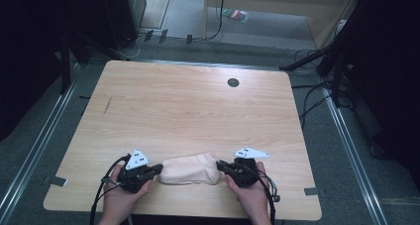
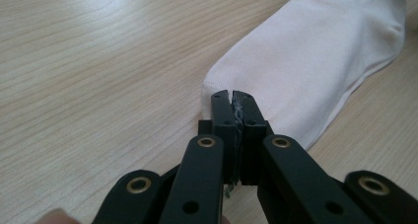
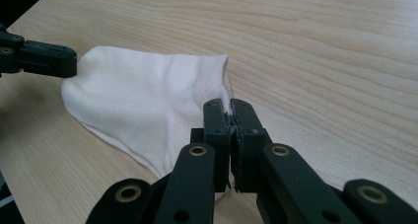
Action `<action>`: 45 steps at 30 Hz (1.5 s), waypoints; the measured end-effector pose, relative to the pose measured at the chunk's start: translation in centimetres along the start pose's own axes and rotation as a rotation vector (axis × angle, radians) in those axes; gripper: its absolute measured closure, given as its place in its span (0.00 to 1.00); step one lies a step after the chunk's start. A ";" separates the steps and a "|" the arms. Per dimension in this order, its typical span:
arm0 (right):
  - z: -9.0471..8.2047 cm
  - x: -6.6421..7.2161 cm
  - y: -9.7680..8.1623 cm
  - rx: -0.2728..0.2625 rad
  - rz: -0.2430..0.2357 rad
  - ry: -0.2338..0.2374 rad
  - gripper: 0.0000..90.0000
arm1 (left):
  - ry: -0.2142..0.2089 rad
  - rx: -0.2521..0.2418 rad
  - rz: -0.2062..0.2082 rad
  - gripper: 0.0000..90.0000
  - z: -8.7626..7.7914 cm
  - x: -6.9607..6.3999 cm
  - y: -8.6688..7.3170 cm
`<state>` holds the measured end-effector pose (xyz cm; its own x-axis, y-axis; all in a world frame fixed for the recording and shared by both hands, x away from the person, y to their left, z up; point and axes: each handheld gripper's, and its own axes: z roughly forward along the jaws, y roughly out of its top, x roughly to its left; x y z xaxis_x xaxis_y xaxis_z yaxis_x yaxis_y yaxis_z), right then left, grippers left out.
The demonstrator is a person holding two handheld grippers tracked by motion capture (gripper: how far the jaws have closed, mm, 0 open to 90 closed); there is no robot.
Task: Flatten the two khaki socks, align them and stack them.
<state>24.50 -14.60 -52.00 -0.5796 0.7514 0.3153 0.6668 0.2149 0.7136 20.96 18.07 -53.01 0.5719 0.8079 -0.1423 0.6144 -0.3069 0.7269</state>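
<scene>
Near the lower middle of the high view a white sock (image 1: 190,170) lies flat on the tabletop (image 1: 188,106), with the left gripper (image 1: 157,169) pinched onto one end and the right gripper (image 1: 221,165) onto the other, jaws closed tight. Each bite looks thin, perhaps only one fabric layer, so an uneven pull could slip an edge free or drag the sock off the near rim

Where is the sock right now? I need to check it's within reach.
In the high view the sock lies flat near the table's front edge, stretched between the left gripper and the right gripper, whose jaws are shut on its two ends.
</scene>
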 end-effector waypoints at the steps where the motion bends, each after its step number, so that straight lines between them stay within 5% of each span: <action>1: 0.0 -0.1 0.0 0.002 0.002 -0.003 0.97 | 0.004 0.006 0.005 1.00 0.0 0.0 0.0; 10: 0.8 -0.4 -0.4 0.053 -0.017 -0.047 0.96 | 0.004 0.015 0.015 1.00 0.3 0.2 -0.1; 13: 1.0 -0.3 -0.5 0.055 -0.030 -0.035 0.68 | 0.006 0.003 0.009 0.78 0.2 0.3 -0.2; 15: 0.7 -0.2 -0.5 0.025 -0.036 -0.041 0.64 | 0.002 -0.041 0.000 0.67 -0.1 0.3 -0.2; 20: -0.5 1.0 -0.6 -0.087 -0.062 -0.009 0.79 | -0.006 -0.150 -0.005 0.76 -0.8 -0.2 0.2; 26: 1.7 1.6 -1.2 -0.011 -0.087 -0.011 0.91 | -0.008 -0.057 -0.039 0.84 1.3 0.2 -0.1; 31: 2.8 1.4 -1.8 0.033 -0.088 -0.049 0.93 | 0.021 -0.005 -0.001 0.80 2.2 -0.1 -0.3; 41: 3.1 1.2 -1.8 0.013 -0.088 -0.056 0.97 | 0.038 -0.017 -0.006 0.79 2.6 0.5 0.0; 45: 2.8 1.1 -1.8 -0.014 -0.097 -0.028 0.81 | 0.009 -0.050 -0.007 0.67 2.3 0.8 -0.1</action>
<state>23.95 -12.40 -54.62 -0.6277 0.7445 0.2272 0.6018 0.2790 0.7483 22.59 17.56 -54.73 0.5625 0.8146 -0.1416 0.5901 -0.2756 0.7588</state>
